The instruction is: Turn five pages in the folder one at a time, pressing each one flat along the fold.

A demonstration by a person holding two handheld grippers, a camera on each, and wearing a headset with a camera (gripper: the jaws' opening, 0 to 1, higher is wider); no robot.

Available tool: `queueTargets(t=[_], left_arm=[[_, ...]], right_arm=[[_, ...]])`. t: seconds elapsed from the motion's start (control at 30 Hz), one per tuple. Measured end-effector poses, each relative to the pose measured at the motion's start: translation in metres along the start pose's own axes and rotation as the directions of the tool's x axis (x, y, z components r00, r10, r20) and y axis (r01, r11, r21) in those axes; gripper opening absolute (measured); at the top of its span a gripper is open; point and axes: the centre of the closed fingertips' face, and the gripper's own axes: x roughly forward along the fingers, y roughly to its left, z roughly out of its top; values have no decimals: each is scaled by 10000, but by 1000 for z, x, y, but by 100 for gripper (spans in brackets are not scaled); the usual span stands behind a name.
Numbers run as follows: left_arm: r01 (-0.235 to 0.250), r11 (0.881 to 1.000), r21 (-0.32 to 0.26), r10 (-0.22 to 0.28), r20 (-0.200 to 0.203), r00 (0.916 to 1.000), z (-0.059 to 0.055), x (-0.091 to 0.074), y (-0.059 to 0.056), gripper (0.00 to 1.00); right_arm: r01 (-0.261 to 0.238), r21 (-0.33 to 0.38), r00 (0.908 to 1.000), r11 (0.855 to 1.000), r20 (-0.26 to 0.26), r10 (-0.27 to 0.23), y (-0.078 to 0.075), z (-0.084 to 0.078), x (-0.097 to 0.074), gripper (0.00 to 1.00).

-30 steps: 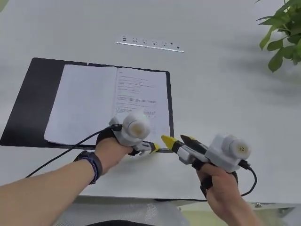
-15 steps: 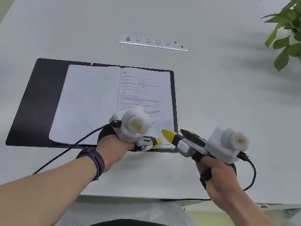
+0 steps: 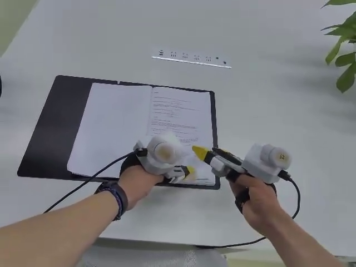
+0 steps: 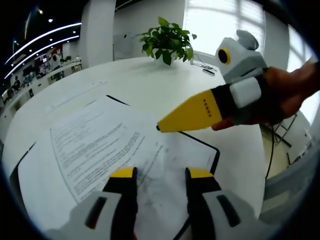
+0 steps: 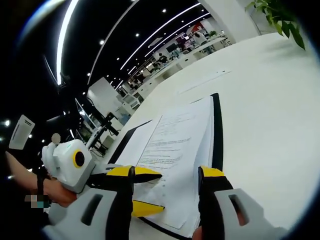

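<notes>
Black open folder is laid flat on the white surface; left claw, parted and empty, is held at the lower edge of the white printed right-hand page, right claw, also parted, aimed at it, presumably so the corner can be pinched

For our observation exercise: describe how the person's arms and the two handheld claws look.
Left claw and right claw: white-grey bodies, yellow-tipped jaws, each trailing a black cable. The left hand wears a black glove and a dark wristband; forearms are unsleeved.
</notes>
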Motion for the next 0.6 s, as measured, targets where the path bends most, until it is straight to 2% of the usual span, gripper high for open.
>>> queueTargets(t=[0.03,0.07,0.1,0.13,0.2,0.4,0.53,0.6], left_arm=[[6,10000,-33,-6,7,10000,0,0,0,38],[20,9999,-156,-20,36,10000,0,-1,0,39],[59,9991,-419,-54,112,9999,0,-2,-1,39],[29,9989,-475,-24,117,9999,-1,-3,0,39],[61,9975,-704,-49,162,9999,-2,-5,-1,41],[96,9940,-1092,-98,-11,10000,-3,-13,-8,58],[16,9912,-1323,2,141,9999,-2,-29,-10,64],[-122,9899,-1415,152,199,9997,-4,-38,-8,64]], right_arm=[[73,479,9999,9988,140,-80,-3,1,0,47],[74,628,9996,9980,274,-91,-3,3,0,46],[-9,985,9980,9951,624,-53,-4,7,-1,44],[-108,1068,9980,9942,637,40,-3,7,-2,43],[-161,1054,9972,9943,750,82,-3,7,-4,39],[-300,1156,9964,9928,824,205,5,0,-14,23],[-319,1189,9969,9924,746,231,11,-11,-18,15],[-319,855,9974,9958,668,262,17,-17,-20,9]])
